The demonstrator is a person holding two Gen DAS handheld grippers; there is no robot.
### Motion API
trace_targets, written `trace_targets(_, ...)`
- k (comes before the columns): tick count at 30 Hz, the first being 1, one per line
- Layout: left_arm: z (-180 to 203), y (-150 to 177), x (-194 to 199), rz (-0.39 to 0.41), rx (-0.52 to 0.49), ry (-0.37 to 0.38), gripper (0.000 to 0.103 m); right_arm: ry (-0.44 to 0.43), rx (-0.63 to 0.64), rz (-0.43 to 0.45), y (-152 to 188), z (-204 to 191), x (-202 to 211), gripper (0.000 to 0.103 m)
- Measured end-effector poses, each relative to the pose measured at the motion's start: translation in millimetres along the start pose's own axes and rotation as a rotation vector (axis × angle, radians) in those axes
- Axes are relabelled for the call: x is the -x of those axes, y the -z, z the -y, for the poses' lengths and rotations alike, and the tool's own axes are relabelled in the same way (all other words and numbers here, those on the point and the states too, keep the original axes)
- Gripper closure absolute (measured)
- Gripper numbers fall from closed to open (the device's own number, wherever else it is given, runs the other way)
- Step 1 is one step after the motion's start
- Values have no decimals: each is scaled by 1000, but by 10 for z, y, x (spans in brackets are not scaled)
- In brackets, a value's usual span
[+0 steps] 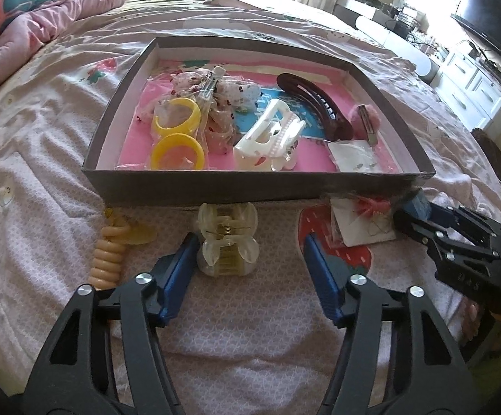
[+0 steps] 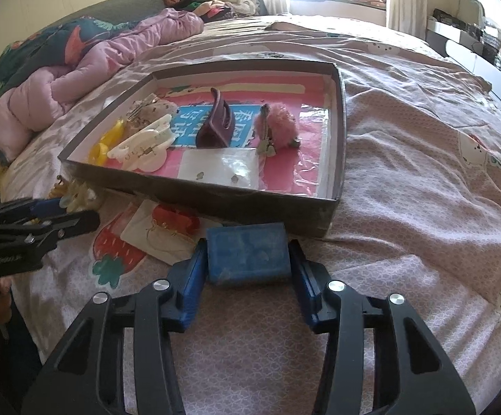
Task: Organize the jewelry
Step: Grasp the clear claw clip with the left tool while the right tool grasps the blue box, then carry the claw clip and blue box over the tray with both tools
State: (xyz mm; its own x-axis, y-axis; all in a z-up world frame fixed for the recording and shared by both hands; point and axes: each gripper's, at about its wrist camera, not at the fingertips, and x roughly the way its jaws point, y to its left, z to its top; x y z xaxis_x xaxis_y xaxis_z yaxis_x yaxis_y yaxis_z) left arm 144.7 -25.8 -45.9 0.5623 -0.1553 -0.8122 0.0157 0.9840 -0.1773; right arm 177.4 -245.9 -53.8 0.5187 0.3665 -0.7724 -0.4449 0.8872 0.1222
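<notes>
A shallow grey box lies on the bed holding yellow bangles, a white claw clip, a dark brown clip, a pink pompom clip and an earring card. My left gripper is open, with a clear yellowish claw clip between its fingers on the bedspread. My right gripper is shut on a blue velvet box just in front of the grey box. It also shows in the left wrist view.
A coiled beige hair tie lies left of the clear clip. A card with red earrings lies between the grippers. A pink quilt is bunched at the left. White drawers and a TV stand at the right.
</notes>
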Motion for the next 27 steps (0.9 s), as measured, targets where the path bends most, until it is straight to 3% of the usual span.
trace_targets(6,-4,-4,-56,-9,-11,-16,76,-11,11,3,48,-35,51,59)
trace_targets(27,228,84,356,50,-71,65,76,-52,70,25,147,-297,429,59)
